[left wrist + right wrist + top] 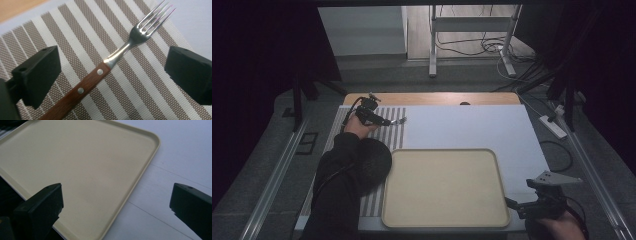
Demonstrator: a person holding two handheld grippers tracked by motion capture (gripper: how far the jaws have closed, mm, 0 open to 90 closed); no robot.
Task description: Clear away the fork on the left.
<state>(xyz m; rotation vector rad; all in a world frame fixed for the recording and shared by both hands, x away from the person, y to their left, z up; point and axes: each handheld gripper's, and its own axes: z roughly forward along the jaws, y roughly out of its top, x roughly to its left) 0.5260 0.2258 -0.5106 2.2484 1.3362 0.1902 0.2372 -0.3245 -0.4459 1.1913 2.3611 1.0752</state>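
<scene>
The left gripper (110,75) hangs over the fork (105,67) with its fingers (37,75) spread wide and gripping nothing; in the left gripper view the fork lies flat on the striped placemat (75,30), its brown riveted wooden handle running between the two fingers and its steel neck and tines reaching out beyond the fingertips. Neither finger touches the handle, which passes at a slant across the gap and closer to the left-hand finger than to the other. In the high view the same gripper (384,120) sits at the far end of the placemat (394,135), well apart from the cream tray (442,220) that fills the near middle of the table (492,130). The right gripper (116,202) waits with its fingers just as wide and empty, one finger over the tray's (140,170) corner and the other over bare white table beside it. The risk, as I judge it, lies in the slant: closing the fingers now would meet the handle off square, and the fork could pivot or skid on the woven mat. A thin handle lying flat also leaves little to bite on, so a shallow closure may pinch the top edge and let it slip on the lift; too deep, and the fingertips may snag the mat.
</scene>
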